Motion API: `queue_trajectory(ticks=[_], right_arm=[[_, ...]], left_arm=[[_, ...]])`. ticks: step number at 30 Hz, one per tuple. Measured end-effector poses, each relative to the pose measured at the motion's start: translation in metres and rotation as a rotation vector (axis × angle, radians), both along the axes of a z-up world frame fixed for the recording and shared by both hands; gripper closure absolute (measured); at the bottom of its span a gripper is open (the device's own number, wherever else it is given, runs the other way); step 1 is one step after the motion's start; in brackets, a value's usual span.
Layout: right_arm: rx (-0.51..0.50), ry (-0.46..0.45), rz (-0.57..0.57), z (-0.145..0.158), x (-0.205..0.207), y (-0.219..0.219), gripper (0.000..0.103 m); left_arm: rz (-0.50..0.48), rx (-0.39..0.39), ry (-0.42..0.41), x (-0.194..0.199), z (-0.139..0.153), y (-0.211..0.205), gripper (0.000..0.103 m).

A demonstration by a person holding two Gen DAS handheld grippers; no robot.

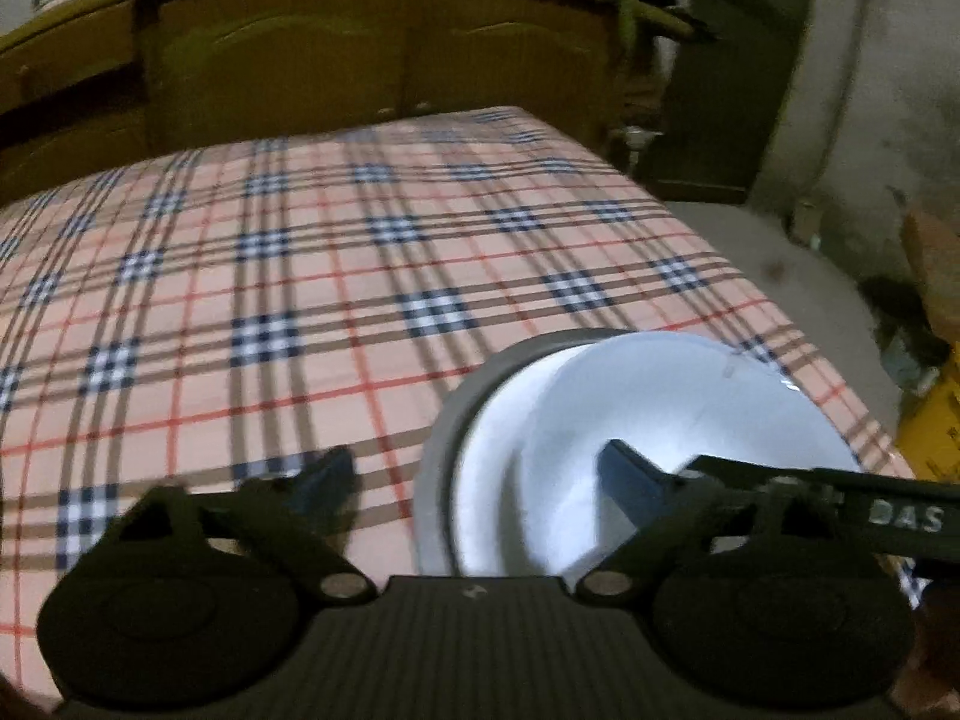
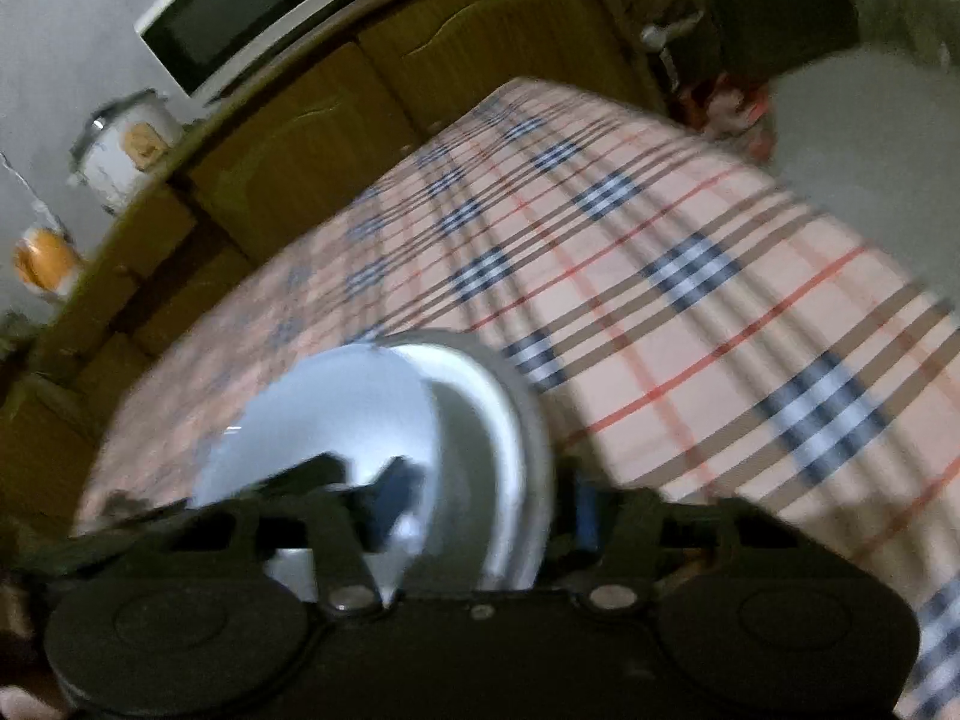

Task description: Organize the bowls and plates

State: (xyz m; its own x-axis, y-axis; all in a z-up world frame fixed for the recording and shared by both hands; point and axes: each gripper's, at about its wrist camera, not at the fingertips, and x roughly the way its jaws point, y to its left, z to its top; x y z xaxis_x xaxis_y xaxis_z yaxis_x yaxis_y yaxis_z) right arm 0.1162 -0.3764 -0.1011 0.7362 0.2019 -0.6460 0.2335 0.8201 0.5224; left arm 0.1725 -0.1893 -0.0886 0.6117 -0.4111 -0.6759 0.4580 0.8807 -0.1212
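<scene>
One plaid tablecloth (image 1: 360, 240), wooden cabinets (image 1: 300, 60) behind | left gripper (image 1: 474, 462) released, astride bowl (image 1: 660, 396) rim | right gripper (image 2: 495, 480) blurred, cannot tell grasp

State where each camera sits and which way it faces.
Left wrist: on the left gripper, looking across the plaid tablecloth toward wooden cabinets; its fingers straddle the white bowl's rim.
Right wrist: on the right gripper, looking toward the white microwave; fingers only.
Shared: bowl, tablecloth, cabinets.
</scene>
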Motion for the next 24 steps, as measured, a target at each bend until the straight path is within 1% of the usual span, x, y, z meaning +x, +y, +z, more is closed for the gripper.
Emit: queue_trajectory(ticks=[1, 3, 11, 24], right_arm=[[0.005, -0.001, -0.002, 0.001, 0.000, 0.001, 0.051], [0.003, -0.002, -0.005, 0.001, 0.000, 0.002, 0.052], [-0.021, 0.000, 0.001, 0.007, -0.004, 0.007, 0.052], [-0.029, -0.059, 0.021, 0.031, -0.020, 0.013, 0.052]], left_arm=[[-0.021, -0.007, -0.003, -0.002, 0.002, -0.003, 0.037], [-0.030, 0.021, -0.021, -0.006, 0.004, -0.007, 0.037], [-0.014, 0.020, 0.005, -0.009, 0.007, -0.005, 0.038], [0.005, 0.020, -0.050, -0.028, 0.032, 0.001, 0.038]])
